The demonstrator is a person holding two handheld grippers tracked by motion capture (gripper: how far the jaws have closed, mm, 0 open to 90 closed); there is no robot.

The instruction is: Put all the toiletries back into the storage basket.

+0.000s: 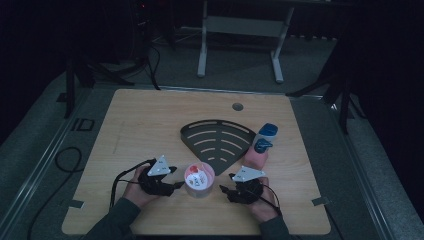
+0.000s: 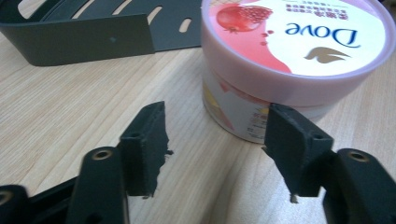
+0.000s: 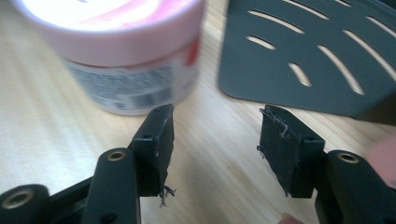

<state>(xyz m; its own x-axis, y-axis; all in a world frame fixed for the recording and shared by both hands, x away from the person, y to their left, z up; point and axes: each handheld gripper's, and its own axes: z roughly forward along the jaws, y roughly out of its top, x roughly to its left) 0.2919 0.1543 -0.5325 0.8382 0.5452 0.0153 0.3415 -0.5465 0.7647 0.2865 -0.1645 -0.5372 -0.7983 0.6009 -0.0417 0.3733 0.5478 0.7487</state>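
A round pink-lidded Dove jar (image 1: 199, 180) stands on the wooden table (image 1: 150, 125) between the two hand-held grippers. My left gripper (image 1: 176, 186) sits just left of it, open; in the left gripper view the jar (image 2: 289, 60) is ahead and to the right, with the right jaw close to its wall and bare table between the jaws (image 2: 215, 144). My right gripper (image 1: 225, 190) is open just right of the jar; in the right gripper view the jar (image 3: 126, 56) is ahead left, clear of the jaws (image 3: 215, 140). A black fan-shaped slotted rack (image 1: 217, 140) lies beyond the jar.
A pink bottle with a blue cap (image 1: 259, 150) and a white bottle with a blue cap (image 1: 267, 132) lie right of the rack. A round cable hole (image 1: 237, 106) sits near the table's far edge. A white table frame (image 1: 240, 45) stands on the floor behind.
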